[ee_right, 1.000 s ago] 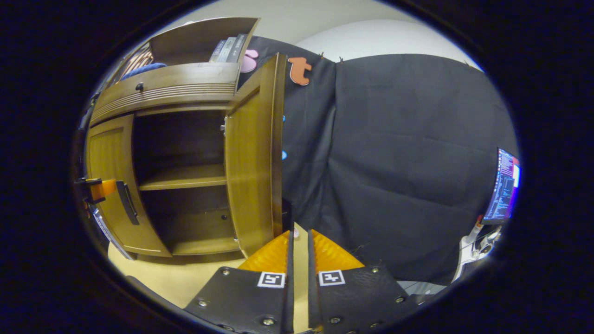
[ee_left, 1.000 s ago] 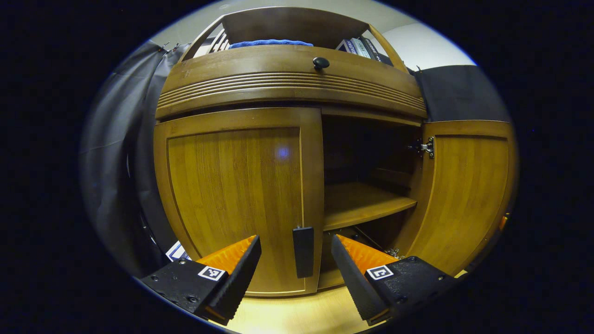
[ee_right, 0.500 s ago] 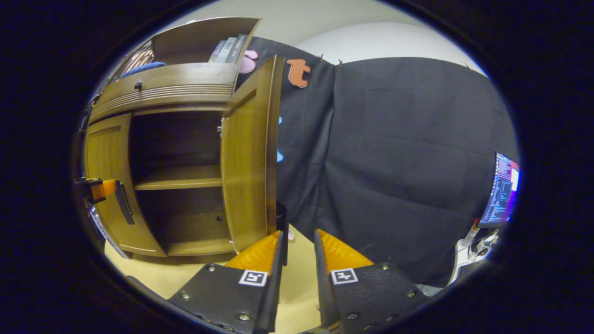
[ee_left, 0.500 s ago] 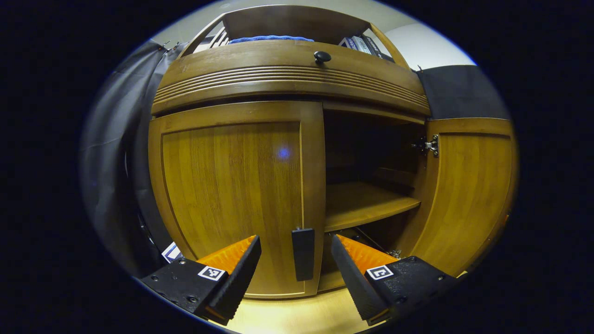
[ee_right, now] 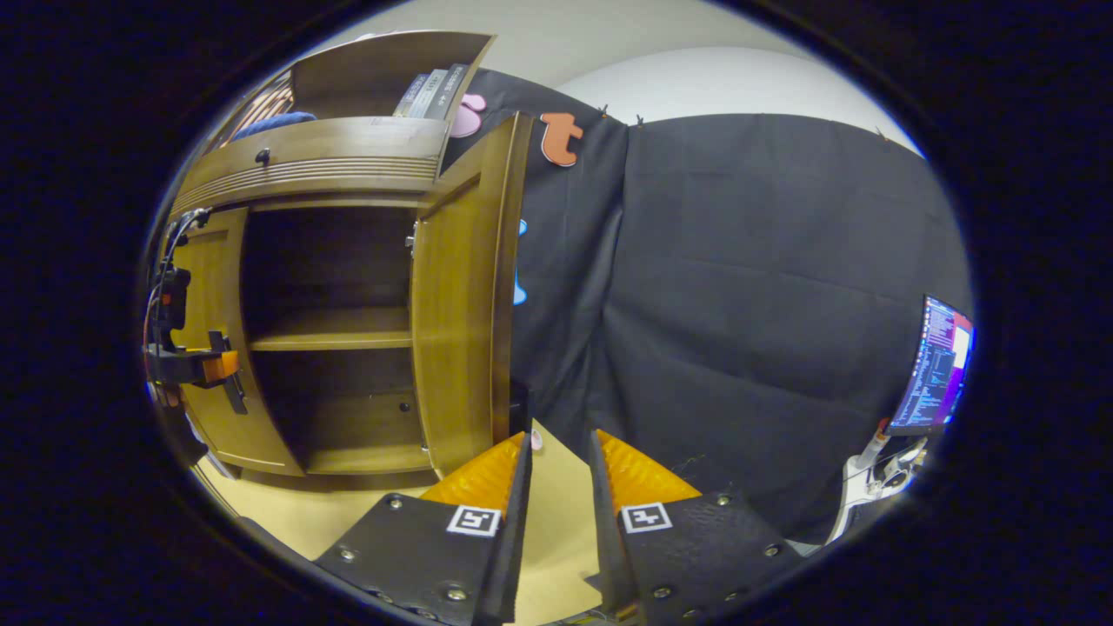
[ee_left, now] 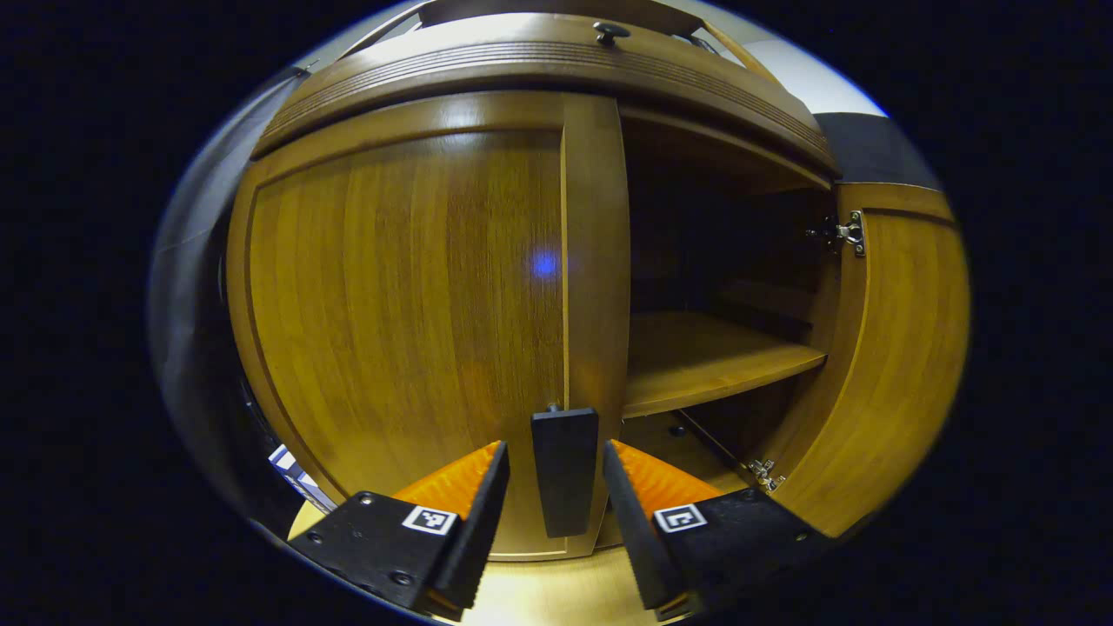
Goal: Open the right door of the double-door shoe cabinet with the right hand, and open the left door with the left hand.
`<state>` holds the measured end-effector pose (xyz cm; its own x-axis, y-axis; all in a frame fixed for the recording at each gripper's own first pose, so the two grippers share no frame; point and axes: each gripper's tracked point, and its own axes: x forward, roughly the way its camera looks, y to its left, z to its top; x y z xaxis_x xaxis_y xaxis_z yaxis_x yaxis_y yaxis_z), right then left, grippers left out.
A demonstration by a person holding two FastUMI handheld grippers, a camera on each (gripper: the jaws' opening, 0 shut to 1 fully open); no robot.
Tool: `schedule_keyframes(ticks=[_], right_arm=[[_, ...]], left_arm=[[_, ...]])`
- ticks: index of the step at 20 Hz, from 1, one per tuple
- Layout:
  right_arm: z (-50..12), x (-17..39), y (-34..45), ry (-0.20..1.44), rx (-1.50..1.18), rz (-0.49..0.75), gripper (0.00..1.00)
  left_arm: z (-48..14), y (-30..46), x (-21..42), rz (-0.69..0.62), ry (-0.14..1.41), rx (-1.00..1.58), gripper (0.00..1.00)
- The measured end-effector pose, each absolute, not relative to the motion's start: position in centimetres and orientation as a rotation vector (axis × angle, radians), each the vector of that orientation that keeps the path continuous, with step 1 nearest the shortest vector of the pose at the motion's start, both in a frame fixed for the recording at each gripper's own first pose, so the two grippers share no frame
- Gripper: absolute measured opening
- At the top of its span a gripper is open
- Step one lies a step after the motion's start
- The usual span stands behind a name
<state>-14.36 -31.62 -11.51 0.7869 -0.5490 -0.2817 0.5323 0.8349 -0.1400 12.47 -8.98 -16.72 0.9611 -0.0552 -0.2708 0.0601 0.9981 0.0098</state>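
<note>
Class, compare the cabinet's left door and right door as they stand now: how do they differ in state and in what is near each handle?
The right door is swung wide open, baring the shelf; the left door is shut. The left door's handle sits between the open fingers of the left gripper, ungripped; the right gripper hangs open beside the right door's edge. Both are brown wood panels.

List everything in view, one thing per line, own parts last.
shoe cabinet: one, brown wood, left of the right gripper view.
left door: one, brown, shut.
handle: one, black, between the left tongs' fingers.
right door: one, brown, swung open.
shelf: one, brown, inside.
knob: one, black, top drawer.
books: several, on top.
cloth: one, blue, on top.
monitor: one, lit, far right.
left tongs: one, open.
right tongs: one, open.
</note>
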Motion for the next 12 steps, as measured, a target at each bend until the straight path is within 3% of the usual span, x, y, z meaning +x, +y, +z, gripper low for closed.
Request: schedule_keyframes(ticks=[2,4,5,7,12], right_arm=[[-11.4,-14.4,-31.9,0.318,-0.058,-0.587,0.36],[-11.4,-14.6,-31.9,0.317,-0.053,-0.588,0.36],[-11.5,-14.6,-32.0,0.317,-0.048,-0.587,0.36],[-11.7,-14.5,-31.9,0.318,-0.041,-0.581,0.36],[-11.9,-14.3,-31.0,0.313,-0.034,-0.547,0.36]], left_arm=[[-16.8,-9.6,12.4,-0.081,0.275,-0.008,0.44],[-16.9,-9.5,12.5,-0.088,0.279,0.001,0.35],[-16.8,-9.4,12.2,-0.092,0.279,-0.003,0.36],[-16.9,-9.5,11.7,-0.099,0.286,-0.011,0.29],[-16.6,-9.2,8.8,-0.11,0.29,-0.03,0.31]])
